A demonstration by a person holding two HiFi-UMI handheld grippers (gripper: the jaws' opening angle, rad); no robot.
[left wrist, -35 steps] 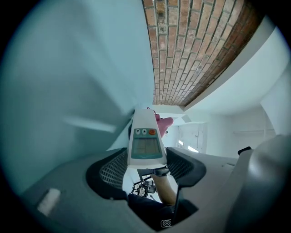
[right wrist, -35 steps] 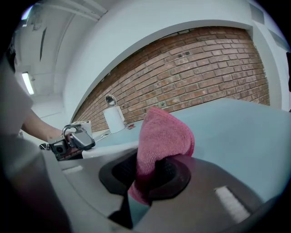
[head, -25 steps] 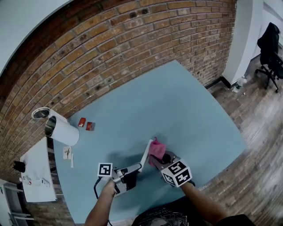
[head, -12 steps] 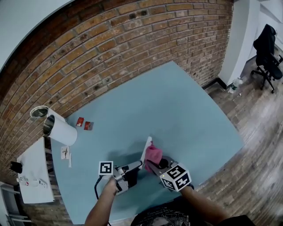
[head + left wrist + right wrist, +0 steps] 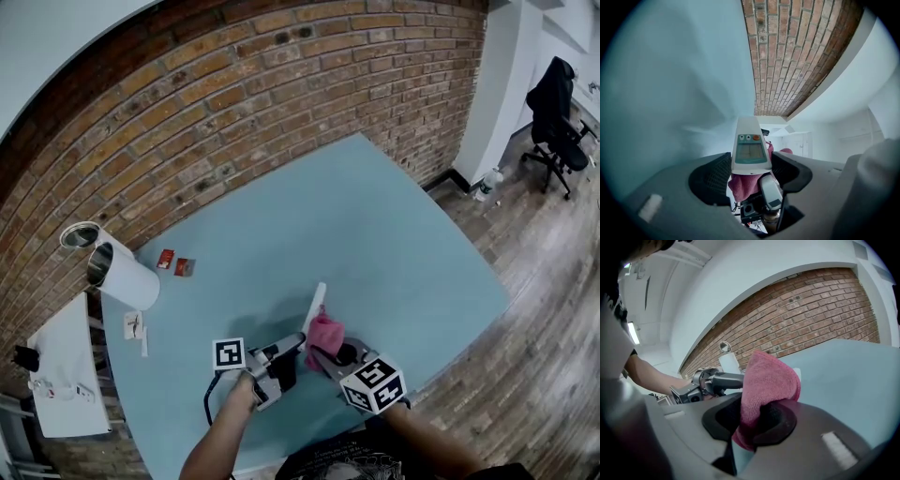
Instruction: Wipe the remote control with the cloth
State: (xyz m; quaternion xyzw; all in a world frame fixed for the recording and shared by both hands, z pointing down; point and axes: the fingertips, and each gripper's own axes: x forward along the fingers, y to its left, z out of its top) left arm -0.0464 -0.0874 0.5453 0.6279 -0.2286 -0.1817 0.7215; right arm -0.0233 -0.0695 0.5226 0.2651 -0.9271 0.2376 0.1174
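Note:
A white remote control (image 5: 314, 309) with a small screen (image 5: 750, 151) stands tilted above the light blue table (image 5: 394, 234). My left gripper (image 5: 292, 345) is shut on its lower end, and the jaws press on both its sides in the left gripper view (image 5: 750, 164). A pink cloth (image 5: 325, 335) lies against the remote's right side, just above the left gripper. My right gripper (image 5: 323, 353) is shut on this cloth (image 5: 768, 380), which bulges out between the jaws (image 5: 750, 418). In the left gripper view the cloth (image 5: 744, 183) hangs behind the remote.
A white cylinder (image 5: 127, 277) and a metal tin (image 5: 82, 234) stand at the table's far left by the brick wall. Two small red items (image 5: 176, 263) and a paper card (image 5: 136, 325) lie near them. A white side table (image 5: 52, 375) stands left; a chair (image 5: 553, 108) far right.
The right gripper has slid the pink cloth down along the remote, closer to the left gripper. The left gripper has kept the remote nearly still.

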